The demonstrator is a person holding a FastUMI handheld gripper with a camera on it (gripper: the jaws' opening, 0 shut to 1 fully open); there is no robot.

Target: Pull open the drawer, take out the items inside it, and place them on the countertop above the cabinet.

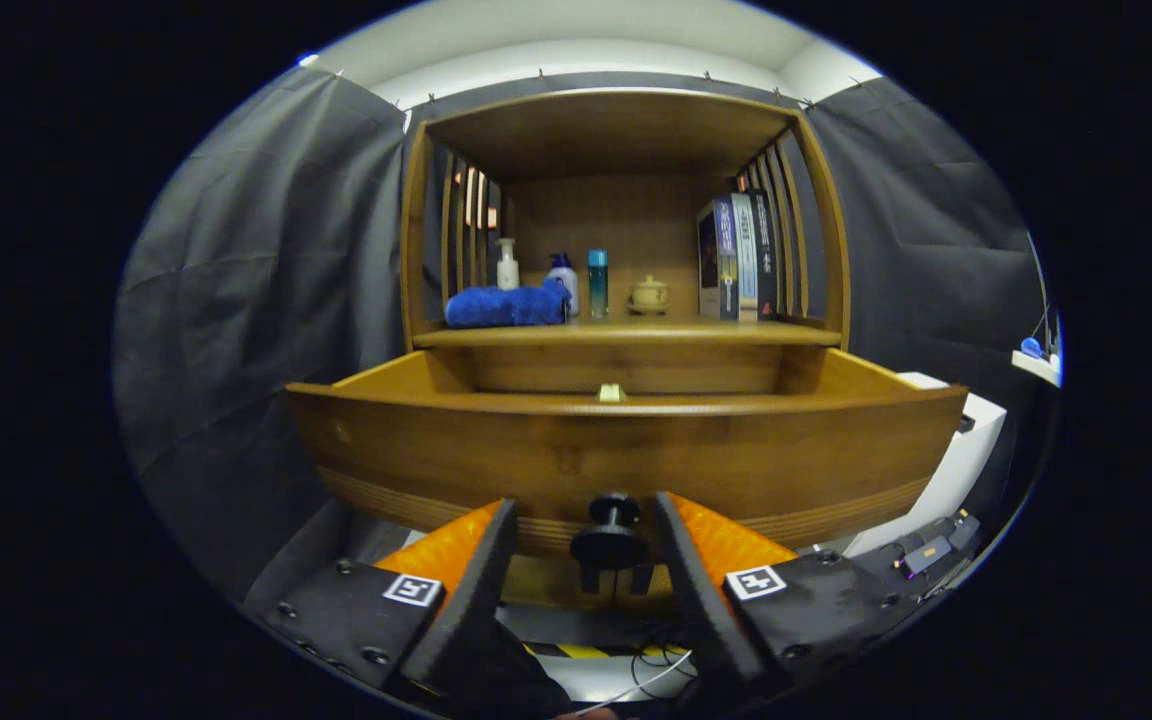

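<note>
Drawer point(626, 455), pulled well out beneath countertop point(626, 335) (blue towel, bottles, pot and books already there), knob point(613, 530) between but clear of gripper point(584, 522) fingers, jaws parted, likely just released; small pale item point(611, 393) peeking over front rim.

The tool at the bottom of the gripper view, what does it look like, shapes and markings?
The tool has two wedge-shaped fingers that narrow toward their tips, each with a ribbed inner pad. Behind each finger sits a dark, flat mounting block with visible screw heads, and each block carries a square black-and-white fiducial marker. Thin cables trail below between the blocks.
</note>
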